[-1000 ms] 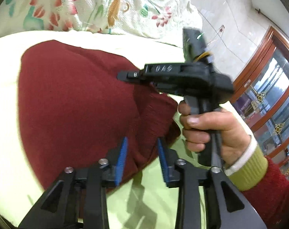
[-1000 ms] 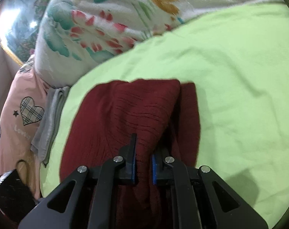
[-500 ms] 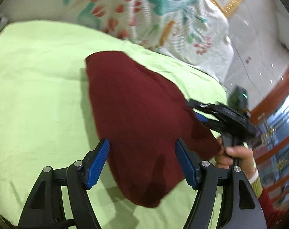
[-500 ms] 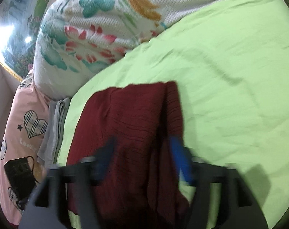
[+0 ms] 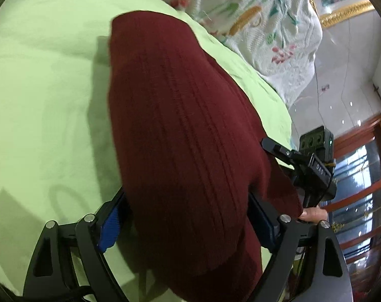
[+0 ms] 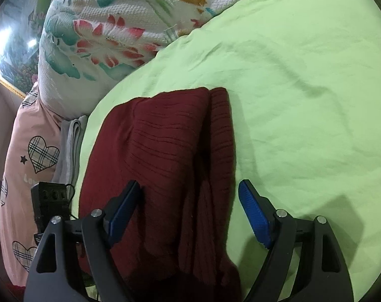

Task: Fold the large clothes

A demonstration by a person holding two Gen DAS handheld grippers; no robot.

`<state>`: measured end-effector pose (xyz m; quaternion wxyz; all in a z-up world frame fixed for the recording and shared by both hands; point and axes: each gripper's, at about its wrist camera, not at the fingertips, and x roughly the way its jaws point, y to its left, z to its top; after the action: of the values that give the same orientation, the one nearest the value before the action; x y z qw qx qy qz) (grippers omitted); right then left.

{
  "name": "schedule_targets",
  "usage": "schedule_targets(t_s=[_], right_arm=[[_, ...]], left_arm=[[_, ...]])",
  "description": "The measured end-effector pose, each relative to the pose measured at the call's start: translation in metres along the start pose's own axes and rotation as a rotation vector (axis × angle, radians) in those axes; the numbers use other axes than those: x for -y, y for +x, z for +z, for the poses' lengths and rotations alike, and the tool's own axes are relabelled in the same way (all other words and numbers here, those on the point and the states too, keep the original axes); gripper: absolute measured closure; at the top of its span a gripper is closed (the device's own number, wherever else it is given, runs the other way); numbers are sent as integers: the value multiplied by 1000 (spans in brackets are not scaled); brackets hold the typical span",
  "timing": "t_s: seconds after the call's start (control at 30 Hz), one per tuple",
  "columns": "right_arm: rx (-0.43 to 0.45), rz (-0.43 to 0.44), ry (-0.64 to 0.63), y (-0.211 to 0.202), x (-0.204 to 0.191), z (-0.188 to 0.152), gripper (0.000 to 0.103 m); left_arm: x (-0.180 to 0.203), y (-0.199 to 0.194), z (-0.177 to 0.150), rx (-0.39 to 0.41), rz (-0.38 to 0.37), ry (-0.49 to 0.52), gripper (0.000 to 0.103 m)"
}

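The right hand-held gripper [image 5: 273, 148] carries a small label, seemingly "DAS" though blurred.

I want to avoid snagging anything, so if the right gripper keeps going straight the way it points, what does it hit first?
Most likely the folded dark red knit sweater: it lies directly ahead of the open right gripper, on the green bedsheet. Depth is hard to judge through the fisheye.
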<state>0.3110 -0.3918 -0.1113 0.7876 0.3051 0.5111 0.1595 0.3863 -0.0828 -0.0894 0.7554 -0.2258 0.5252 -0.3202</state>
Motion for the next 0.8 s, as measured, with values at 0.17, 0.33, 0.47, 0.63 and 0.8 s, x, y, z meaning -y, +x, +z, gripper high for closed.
schedule_targets(t_s=[0.17,0.33,0.47,0.63,0.8], right_arm=[[-42,37,3,13,0,2,35],[-44,78,60,12,-4,-9,74],[-17,112,41,0,-34,-23,77],[-52,200,1,12,-84,-58,77],[-109,322,-27,45,-131,-94,77]], left_arm=[[16,17,2,-6,56,64,30],[27,4,-8,29,78,125,44],[23,-28,-22,62,38,118,47],[5,-99,-52,96,49,146,48],[-20,-173,-87,108,102,178,48]])
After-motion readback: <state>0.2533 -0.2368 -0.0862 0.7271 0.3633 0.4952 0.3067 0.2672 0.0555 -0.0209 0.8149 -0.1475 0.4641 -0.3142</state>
